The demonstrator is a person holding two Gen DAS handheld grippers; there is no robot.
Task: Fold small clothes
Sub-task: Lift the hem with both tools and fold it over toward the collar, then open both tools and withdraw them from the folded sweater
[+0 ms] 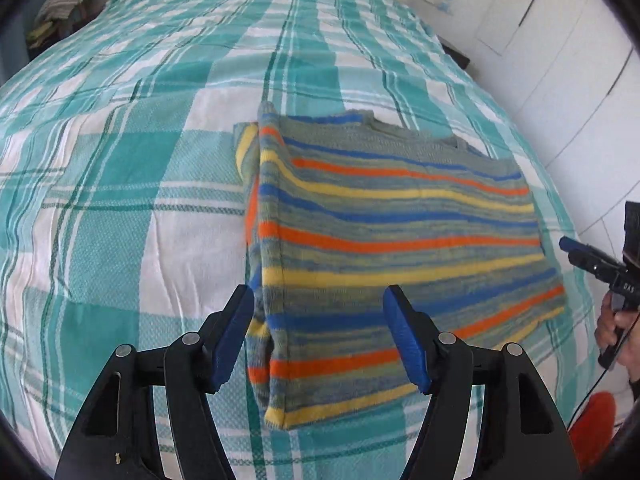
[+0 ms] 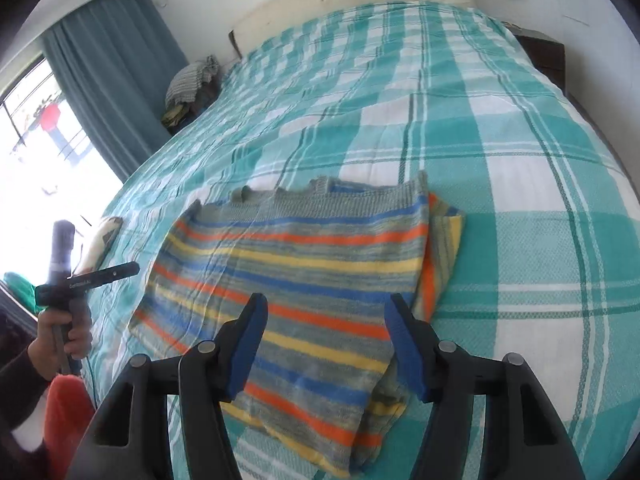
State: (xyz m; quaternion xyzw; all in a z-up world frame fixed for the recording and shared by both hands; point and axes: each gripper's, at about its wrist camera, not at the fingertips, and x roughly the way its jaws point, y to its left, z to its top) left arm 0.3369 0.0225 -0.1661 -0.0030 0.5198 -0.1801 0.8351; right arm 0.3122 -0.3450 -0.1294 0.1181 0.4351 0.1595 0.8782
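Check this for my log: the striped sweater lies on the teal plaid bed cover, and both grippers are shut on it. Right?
Not quite. The striped sweater does lie on the teal plaid bed cover, but neither gripper holds it. The left gripper and right gripper are both open above it, as each wrist view shows.

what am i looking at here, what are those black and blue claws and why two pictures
The claws are handheld grippers, one in each of a person's hands, each with a fisheye camera looking along its fingers. One picture comes from the left gripper, the other from the right gripper. Both stand open and hold nothing. On the checked bedspread lies a striped sweater with one side folded in. Each picture also catches the other gripper off to the side, held in a hand. Clothes are piled beside the bed.
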